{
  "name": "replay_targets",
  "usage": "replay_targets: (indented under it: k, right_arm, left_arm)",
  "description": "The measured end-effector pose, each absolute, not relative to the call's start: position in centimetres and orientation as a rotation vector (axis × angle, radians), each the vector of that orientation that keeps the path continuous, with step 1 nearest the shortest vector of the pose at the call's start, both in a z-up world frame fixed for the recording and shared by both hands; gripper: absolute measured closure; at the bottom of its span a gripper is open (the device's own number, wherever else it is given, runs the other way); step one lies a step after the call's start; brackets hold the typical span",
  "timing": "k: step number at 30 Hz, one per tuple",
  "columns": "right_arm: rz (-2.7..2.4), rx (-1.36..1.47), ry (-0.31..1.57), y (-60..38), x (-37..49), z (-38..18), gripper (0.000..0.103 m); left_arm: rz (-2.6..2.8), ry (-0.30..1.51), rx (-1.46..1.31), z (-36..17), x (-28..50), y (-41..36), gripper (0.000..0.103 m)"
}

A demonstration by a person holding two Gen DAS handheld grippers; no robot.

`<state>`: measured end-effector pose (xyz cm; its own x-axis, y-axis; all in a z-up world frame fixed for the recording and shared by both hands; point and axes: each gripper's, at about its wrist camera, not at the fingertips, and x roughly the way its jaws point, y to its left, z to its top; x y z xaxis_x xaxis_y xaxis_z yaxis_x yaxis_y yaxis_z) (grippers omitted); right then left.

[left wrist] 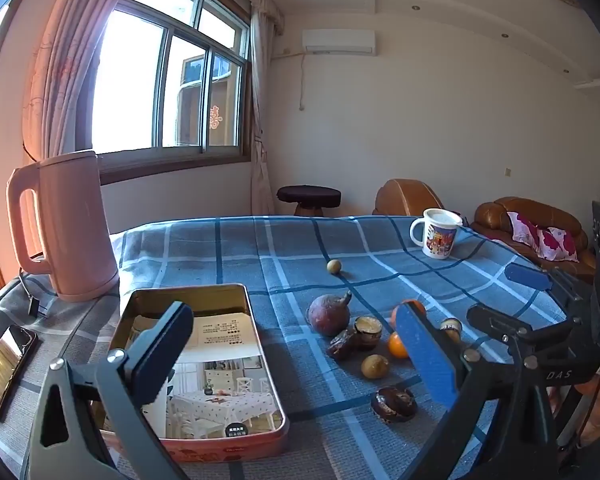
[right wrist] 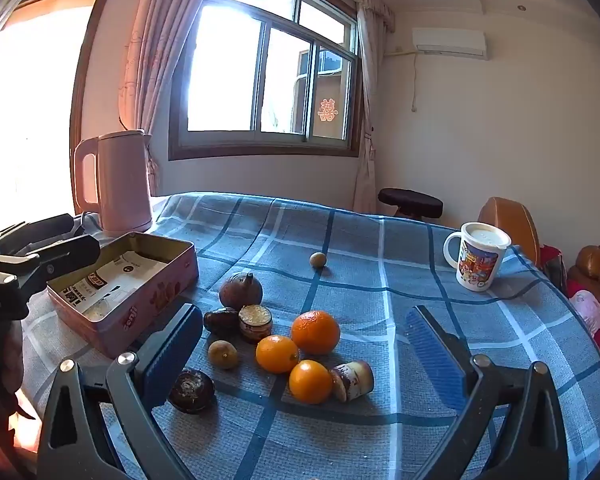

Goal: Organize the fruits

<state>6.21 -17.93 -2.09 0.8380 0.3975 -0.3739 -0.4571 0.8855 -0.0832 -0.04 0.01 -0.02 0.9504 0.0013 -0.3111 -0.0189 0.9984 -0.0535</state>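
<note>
Holding both our left gripper [left wrist: 296,344] and right gripper [right wrist: 304,344] spread wide and empty, we face three round oranges [right wrist: 315,331] beside the open pink rectangular tin [right wrist: 156,296].

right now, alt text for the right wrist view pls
Open right claw hovers over three oranges and darker fruits on a blue checked tablecloth. An open pink tin, pink kettle and mug stand behind.

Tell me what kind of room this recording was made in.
Most likely a home living room: a leather sofa with cushions by the wall, curtains at the window, and an air conditioner above a table holding fruit.
</note>
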Motion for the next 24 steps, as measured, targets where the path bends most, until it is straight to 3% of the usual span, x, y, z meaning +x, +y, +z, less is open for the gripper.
replay_targets:
  k: [24]
  right_arm:
    - [0.462,-0.145,0.371,-17.88,6.02,-2.90,0.001]
  left_arm:
    - [0.004,0.347,-0.059,-1.00,0.21,-0.04,0.000]
